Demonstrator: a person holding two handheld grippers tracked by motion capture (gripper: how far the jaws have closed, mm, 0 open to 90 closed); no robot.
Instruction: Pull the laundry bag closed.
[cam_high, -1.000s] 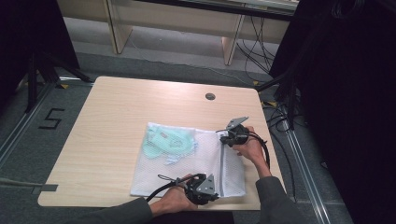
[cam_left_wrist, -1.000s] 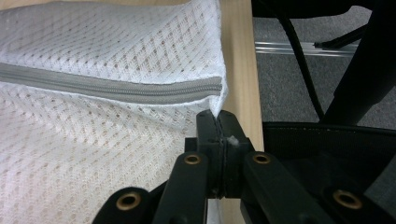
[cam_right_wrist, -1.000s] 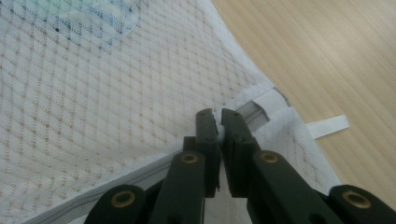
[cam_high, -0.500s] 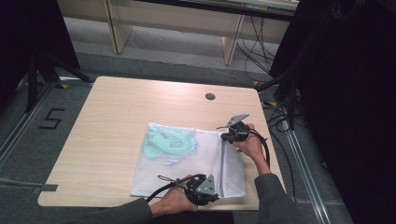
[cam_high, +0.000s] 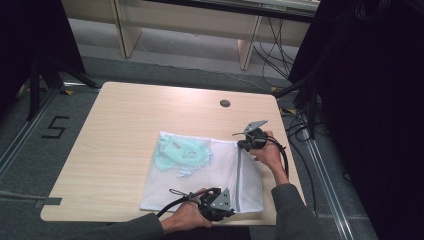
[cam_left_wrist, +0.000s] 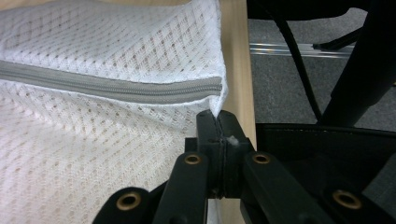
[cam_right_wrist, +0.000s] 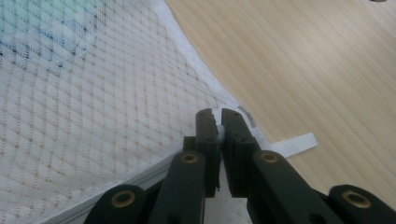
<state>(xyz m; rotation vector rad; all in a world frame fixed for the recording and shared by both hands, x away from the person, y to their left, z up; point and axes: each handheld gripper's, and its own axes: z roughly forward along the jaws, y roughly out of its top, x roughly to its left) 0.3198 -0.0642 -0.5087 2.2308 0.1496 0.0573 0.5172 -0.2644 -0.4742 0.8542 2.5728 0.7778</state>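
Both hand-held grippers pinch the mesh bag corners on the table.

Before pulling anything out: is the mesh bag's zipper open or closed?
Closed: in the left gripper view the zipper on the mesh bag runs meshed right to its end.

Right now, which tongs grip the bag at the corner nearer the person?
The left tongs: they pinch the mesh bag at its near corner by the table's front edge, at the zipper's end. The right tongs grip the far corner.
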